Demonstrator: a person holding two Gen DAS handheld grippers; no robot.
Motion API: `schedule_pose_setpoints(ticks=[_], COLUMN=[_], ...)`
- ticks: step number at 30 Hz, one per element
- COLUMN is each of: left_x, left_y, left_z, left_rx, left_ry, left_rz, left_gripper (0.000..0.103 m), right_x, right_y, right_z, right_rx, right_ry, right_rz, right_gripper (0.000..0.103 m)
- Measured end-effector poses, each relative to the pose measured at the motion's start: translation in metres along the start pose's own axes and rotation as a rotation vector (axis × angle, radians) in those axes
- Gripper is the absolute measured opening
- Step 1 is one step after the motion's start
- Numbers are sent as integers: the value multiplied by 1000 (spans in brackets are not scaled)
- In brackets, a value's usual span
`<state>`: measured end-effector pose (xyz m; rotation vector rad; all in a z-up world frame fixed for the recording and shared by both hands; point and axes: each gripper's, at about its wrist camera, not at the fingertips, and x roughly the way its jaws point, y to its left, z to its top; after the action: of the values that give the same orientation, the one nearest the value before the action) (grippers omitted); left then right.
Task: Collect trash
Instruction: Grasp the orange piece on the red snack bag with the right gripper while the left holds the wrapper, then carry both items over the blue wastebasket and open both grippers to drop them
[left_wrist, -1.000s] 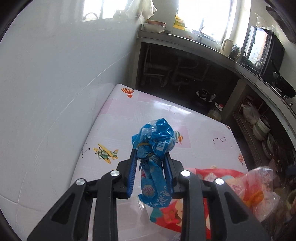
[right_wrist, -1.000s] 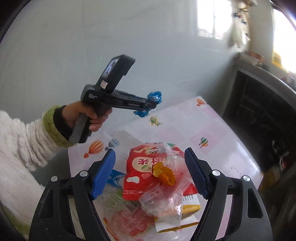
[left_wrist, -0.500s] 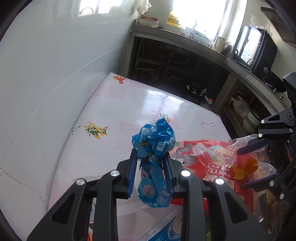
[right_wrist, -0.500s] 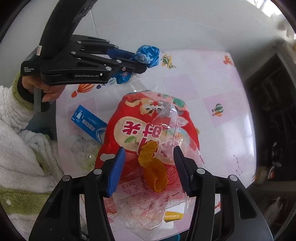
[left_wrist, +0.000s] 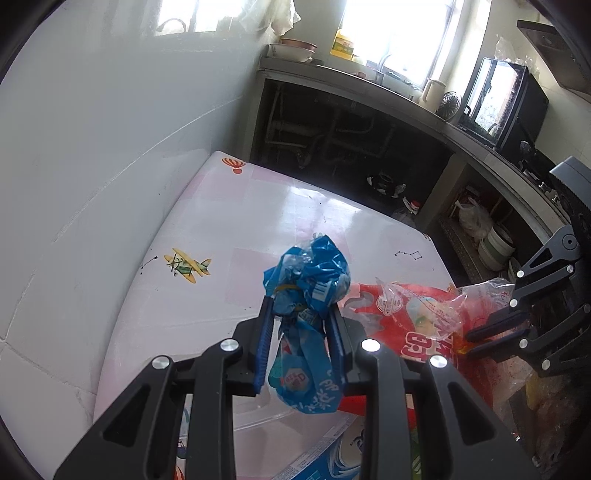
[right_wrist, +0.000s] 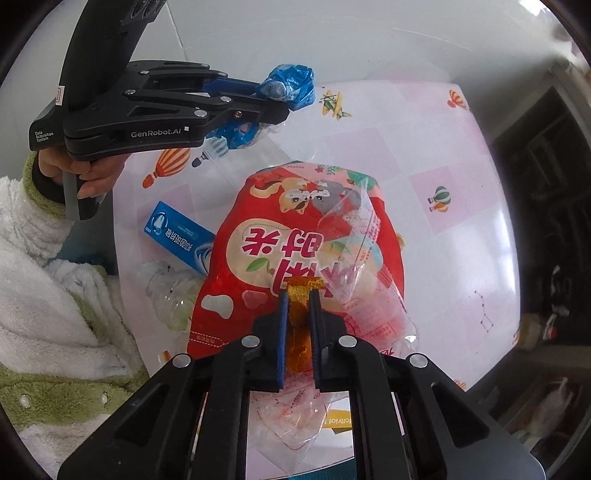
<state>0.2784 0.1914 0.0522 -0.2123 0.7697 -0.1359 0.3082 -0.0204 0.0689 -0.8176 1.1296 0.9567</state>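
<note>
My left gripper (left_wrist: 300, 314) is shut on a crumpled blue wrapper (left_wrist: 308, 284) and holds it above the table; it also shows in the right wrist view (right_wrist: 275, 90) with the blue wrapper (right_wrist: 291, 83). My right gripper (right_wrist: 299, 295) is shut on an orange peel (right_wrist: 300, 314) inside a clear plastic bag (right_wrist: 354, 266), over a red snack bag (right_wrist: 295, 251). The right gripper (left_wrist: 471, 341) shows at the right of the left wrist view, beside the red snack bag (left_wrist: 402, 321).
A blue toothpaste box (right_wrist: 177, 232) and a crushed clear bottle (right_wrist: 170, 291) lie left of the red bag. A yellow-edged carton (right_wrist: 338, 421) lies under the bags. The table (left_wrist: 258, 214) has a white wall on its left. A dark counter (left_wrist: 369, 122) stands beyond it.
My right gripper has closed from open onto the orange peel in the clear bag. My left gripper still holds the blue wrapper and has shifted slightly over the table.
</note>
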Motion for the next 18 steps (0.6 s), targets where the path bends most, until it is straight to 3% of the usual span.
schedule_pose_setpoints(ticks=[8, 18], left_x=[-21, -62], left_y=[-3, -16], left_z=[0, -3], left_rx=[-13, -15], left_ry=[-38, -94], left_rz=[14, 22], left_gripper=[26, 26], right_x=[-31, -70], right_y=[3, -20], right_z=[-7, -32], right_rx=[69, 341], right_ry=[-136, -417], right_rz=[14, 235], right_gripper=[5, 5])
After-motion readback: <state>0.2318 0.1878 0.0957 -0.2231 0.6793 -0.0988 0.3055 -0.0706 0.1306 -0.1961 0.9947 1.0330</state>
